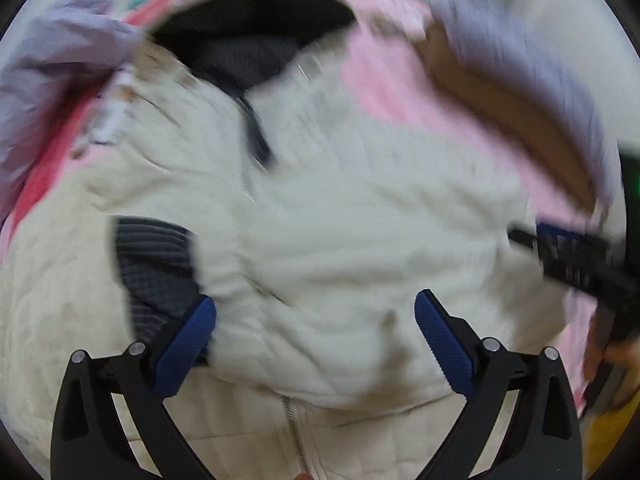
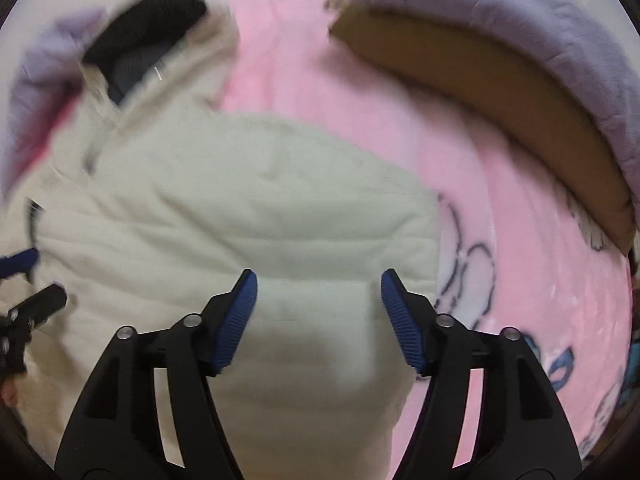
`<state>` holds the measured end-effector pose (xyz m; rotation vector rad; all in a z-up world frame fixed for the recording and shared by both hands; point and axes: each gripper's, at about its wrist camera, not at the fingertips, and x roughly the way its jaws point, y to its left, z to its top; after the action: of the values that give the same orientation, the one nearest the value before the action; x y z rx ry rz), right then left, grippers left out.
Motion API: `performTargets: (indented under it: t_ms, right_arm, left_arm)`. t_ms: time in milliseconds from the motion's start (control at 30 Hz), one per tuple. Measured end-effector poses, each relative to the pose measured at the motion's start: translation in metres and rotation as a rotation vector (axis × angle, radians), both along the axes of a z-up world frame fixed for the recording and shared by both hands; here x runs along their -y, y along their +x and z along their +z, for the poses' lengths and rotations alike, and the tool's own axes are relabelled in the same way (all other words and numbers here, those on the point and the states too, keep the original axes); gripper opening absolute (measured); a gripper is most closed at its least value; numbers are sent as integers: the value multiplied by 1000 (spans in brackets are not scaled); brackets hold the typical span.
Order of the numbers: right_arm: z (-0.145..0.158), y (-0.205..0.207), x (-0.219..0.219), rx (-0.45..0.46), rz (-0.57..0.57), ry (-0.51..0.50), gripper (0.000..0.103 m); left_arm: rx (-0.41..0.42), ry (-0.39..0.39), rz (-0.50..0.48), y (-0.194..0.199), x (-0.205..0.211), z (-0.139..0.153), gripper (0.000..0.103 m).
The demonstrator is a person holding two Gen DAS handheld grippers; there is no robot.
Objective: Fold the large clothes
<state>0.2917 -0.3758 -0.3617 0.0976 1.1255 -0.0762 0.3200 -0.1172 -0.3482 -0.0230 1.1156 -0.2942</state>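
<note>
cream jacket [image 1: 360, 220] spread on pink blanket [image 2: 520, 240]; zip [image 1: 294, 432] visible | left gripper [image 1: 315, 334] wide apart, empty | right gripper [image 2: 319, 312] apart, empty | writing: none readable; blurred

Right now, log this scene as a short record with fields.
garment: cream quilted jacket, dark lining showing at the collar, zip at the near edge
surface: pink blanket
nearby: lilac cloth over a brown cushion
left gripper: open above the jacket, nothing held
right gripper: open above the jacket's folded part, nothing held
image quality: both views blurred
</note>
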Motion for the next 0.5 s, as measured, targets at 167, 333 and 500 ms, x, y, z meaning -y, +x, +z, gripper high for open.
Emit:
performTargets:
  t_ms: [167, 333, 500]
  right_arm:
    - [48, 25, -10, 143, -8, 80, 91]
    - [54, 119, -35, 188, 26, 164, 93]
    - [26, 221, -65, 156, 24, 240, 85]
  left_arm:
    - [137, 101, 72, 45, -47, 28, 98]
    - [130, 167, 112, 133, -80, 18, 98]
    - [124, 238, 137, 213, -80, 6, 98]
